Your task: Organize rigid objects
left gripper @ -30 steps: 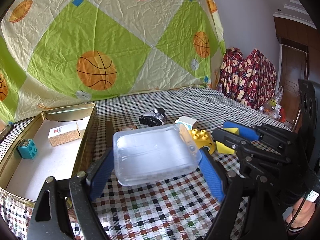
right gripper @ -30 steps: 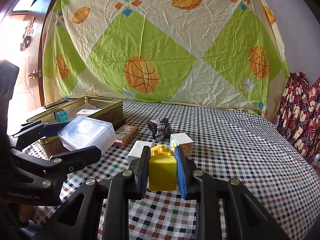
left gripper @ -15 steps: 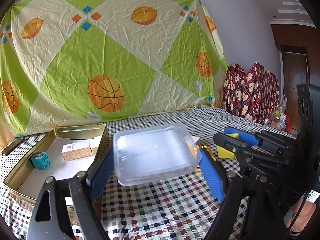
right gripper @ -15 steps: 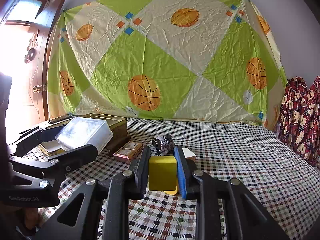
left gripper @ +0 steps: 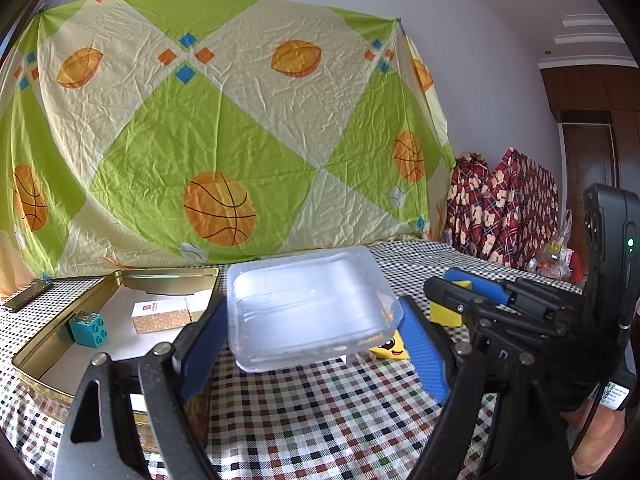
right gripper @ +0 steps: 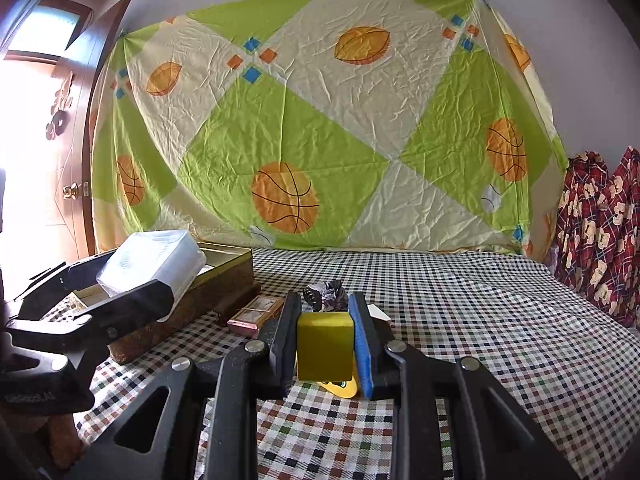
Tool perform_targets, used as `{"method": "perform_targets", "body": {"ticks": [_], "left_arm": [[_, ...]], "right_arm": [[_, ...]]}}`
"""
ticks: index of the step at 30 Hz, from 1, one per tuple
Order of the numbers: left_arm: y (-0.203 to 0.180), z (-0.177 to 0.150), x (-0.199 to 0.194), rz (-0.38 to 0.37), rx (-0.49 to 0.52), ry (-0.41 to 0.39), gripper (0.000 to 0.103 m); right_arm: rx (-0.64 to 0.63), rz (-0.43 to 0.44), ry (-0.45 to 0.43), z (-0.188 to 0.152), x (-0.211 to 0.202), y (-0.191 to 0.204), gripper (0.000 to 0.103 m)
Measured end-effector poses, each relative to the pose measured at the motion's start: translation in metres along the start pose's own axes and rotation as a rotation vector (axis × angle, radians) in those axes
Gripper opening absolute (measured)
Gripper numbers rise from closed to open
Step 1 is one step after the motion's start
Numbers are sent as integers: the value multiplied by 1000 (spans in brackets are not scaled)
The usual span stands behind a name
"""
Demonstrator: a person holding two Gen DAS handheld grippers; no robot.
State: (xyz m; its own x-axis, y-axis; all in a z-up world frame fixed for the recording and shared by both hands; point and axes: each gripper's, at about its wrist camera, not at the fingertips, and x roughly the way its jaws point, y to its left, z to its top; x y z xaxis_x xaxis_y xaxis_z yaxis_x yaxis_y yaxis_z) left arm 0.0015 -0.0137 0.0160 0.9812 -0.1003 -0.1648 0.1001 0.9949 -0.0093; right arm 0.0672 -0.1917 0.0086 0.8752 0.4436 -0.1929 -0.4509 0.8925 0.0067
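My left gripper (left gripper: pixel 310 334) is shut on a clear plastic box (left gripper: pixel 312 308), held level above the checked tablecloth just right of a gold tin tray (left gripper: pixel 116 280). The tray holds a teal block (left gripper: pixel 88 324) and a cork-sided box (left gripper: pixel 160 314). My right gripper (right gripper: pixel 325 320) is shut on a yellow block (right gripper: pixel 324 346), raised over a yellow face piece (right gripper: pixel 340 386) that lies on the cloth. In the right wrist view the left gripper (right gripper: pixel 120 280) and its clear box (right gripper: pixel 152 260) hang at the left beside the tray (right gripper: pixel 224 276).
A pink-brown small box (right gripper: pixel 256 314), a dark grey lump (right gripper: pixel 326 294) and a white cube (right gripper: pixel 378 312) lie mid-table ahead of the right gripper. A phone (left gripper: pixel 28 294) rests at the far left edge. A patterned sheet hangs behind; red fabric is piled at the right.
Both grippers have tipped upward, so the table sits lower in each view. The left one has drifted a little with the clear box, staying beside the tray. Both grips are unchanged.
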Motion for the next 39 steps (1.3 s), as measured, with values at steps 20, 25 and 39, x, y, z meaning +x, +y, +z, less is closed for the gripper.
{"method": "perform_targets", "body": {"ticks": [20, 25, 39], "left_arm": [[9, 0, -11, 1, -39, -62, 83], [11, 0, -13, 18, -32, -67, 83], [31, 0, -22, 66, -36, -74, 83]], "right_arm": [[21, 16, -29, 0, 1, 17, 27], [25, 17, -29, 0, 2, 19, 27], [11, 42, -16, 0, 6, 39, 27]]}}
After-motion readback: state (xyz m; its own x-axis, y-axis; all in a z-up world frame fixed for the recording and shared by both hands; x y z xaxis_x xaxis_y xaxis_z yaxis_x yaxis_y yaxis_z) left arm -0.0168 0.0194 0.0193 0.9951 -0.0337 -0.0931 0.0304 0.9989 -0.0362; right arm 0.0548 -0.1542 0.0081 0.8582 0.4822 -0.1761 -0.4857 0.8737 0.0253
